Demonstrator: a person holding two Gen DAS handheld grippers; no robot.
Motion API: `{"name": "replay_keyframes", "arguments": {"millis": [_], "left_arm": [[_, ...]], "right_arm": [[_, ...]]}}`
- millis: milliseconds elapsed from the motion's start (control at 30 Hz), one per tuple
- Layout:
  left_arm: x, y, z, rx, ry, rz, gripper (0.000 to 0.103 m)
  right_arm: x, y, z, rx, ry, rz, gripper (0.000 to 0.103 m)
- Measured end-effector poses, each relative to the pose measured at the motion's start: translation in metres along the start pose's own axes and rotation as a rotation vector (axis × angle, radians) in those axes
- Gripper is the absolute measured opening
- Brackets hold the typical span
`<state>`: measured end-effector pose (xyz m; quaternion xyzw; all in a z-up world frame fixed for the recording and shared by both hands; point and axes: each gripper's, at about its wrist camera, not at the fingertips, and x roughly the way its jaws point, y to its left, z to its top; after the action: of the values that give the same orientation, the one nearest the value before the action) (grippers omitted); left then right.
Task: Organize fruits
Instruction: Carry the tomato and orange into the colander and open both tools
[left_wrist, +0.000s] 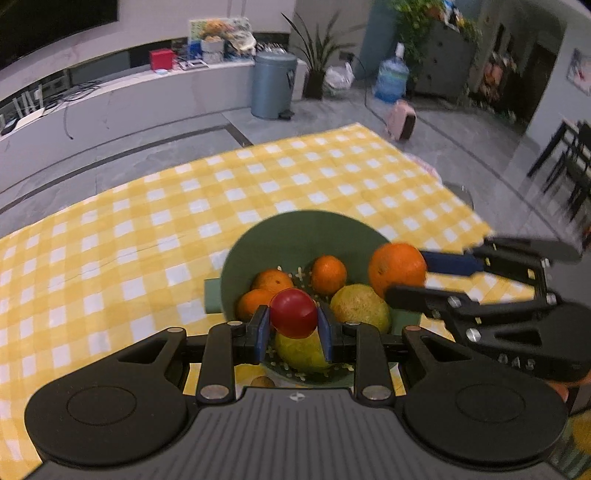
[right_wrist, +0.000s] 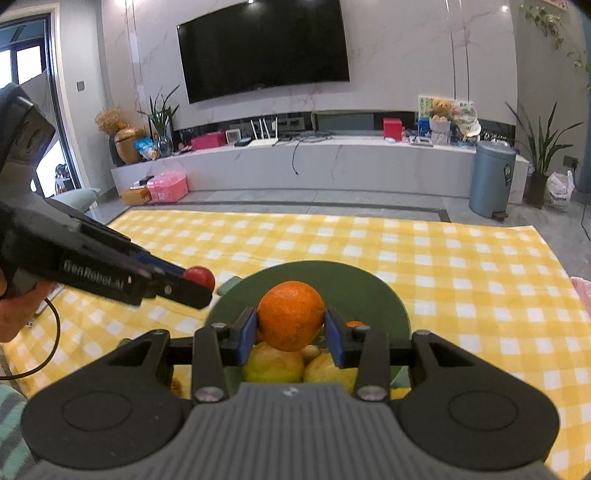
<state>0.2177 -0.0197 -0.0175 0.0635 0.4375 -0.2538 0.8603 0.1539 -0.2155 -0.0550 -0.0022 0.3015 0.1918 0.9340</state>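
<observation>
Item: yellow-and-white checked cloth (left_wrist: 110, 229), spread flat, bearing a green bowl (left_wrist: 295, 236) with a short handle stub on its left side. Item: left gripper (left_wrist: 294, 325), blue pads pressed against either side of a small red fruit (left_wrist: 294, 313), which is pinched between them and held above the near part of the bowl; in the right wrist view the same gripper (right_wrist: 197, 280) enters from the left with the red fruit (right_wrist: 200, 277) at its tip, just beside the bowl's left rim. Contents of bowl, left to right: three small oranges (left_wrist: 275, 282) grouped toward the back, and two yellow-green fruits (left_wrist: 360, 306), one under the left gripper, one to its right. Item: right gripper (right_wrist: 290, 325), blue pads closed on a large orange (right_wrist: 290, 314), gripped on both flanks and held above the bowl (right_wrist: 354, 284); in the left wrist view it reaches in from the right (left_wrist: 424, 275), the large orange (left_wrist: 397, 268) at the bowl's right rim. Beyond the cloth: grey pedal bin (right_wrist: 492, 177), wall-mounted television (right_wrist: 262, 48), low white shelf (right_wrist: 332, 162).
</observation>
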Motion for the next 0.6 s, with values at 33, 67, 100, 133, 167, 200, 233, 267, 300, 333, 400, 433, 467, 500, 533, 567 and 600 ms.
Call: {"name": "replay_keyframes", "arguments": {"millis": [33,67,100,133,167,200,233,267,300,333,400,433,467,500,533,567,600], "left_arm": [[0.006,-0.001,0.001,0.011,0.016,0.0,0.031],[0.013,-0.002,0.002,0.018,0.033,0.002,0.031],[0.02,-0.003,0.004,0.024,0.047,0.005,0.031],[0.025,-0.004,0.005,0.03,0.058,0.008,0.031],[0.031,-0.006,0.006,0.035,0.071,0.01,0.031],[0.035,-0.006,0.006,0.04,0.081,0.011,0.031],[0.04,-0.007,0.006,0.046,0.091,0.012,0.031],[0.044,-0.007,0.007,0.053,0.097,0.012,0.03],[0.047,-0.008,0.007,0.06,0.103,0.016,0.03],[0.051,-0.008,0.008,0.068,0.108,0.022,0.03],[0.057,-0.007,0.008,0.079,0.113,0.018,0.03],[0.059,-0.007,0.008,0.082,0.112,0.014,0.03],[0.062,-0.006,0.009,0.084,0.115,0.011,0.03],[0.065,-0.006,0.009,0.085,0.119,0.014,0.03],[0.067,-0.006,0.01,0.087,0.123,0.02,0.03],[0.07,-0.006,0.011,0.088,0.128,0.029,0.03],[0.073,-0.006,0.011,0.088,0.131,0.036,0.03]], "right_arm": [[0.006,-0.003,0.001,-0.006,0.009,0.002,0.037],[0.011,-0.006,0.003,-0.011,0.017,0.003,0.037],[0.017,-0.008,0.004,-0.018,0.028,0.004,0.037],[0.024,-0.01,0.004,-0.027,0.038,0.006,0.037],[0.03,-0.011,0.005,-0.036,0.048,0.007,0.037],[0.036,-0.013,0.004,-0.045,0.061,0.012,0.037],[0.042,-0.015,0.004,-0.054,0.076,0.018,0.037],[0.048,-0.017,0.003,-0.06,0.088,0.023,0.037],[0.053,-0.018,0.002,-0.068,0.1,0.028,0.037],[0.059,-0.021,0.0,-0.077,0.112,0.03,0.037],[0.069,-0.025,-0.002,-0.09,0.132,0.036,0.037],[0.074,-0.028,-0.002,-0.096,0.14,0.04,0.037],[0.078,-0.03,-0.001,-0.1,0.148,0.043,0.037],[0.082,-0.032,-0.002,-0.104,0.156,0.048,0.037],[0.086,-0.033,-0.002,-0.108,0.164,0.056,0.037],[0.088,-0.035,-0.001,-0.11,0.161,0.064,0.037],[0.09,-0.034,-0.001,-0.113,0.166,0.07,0.037]]}}
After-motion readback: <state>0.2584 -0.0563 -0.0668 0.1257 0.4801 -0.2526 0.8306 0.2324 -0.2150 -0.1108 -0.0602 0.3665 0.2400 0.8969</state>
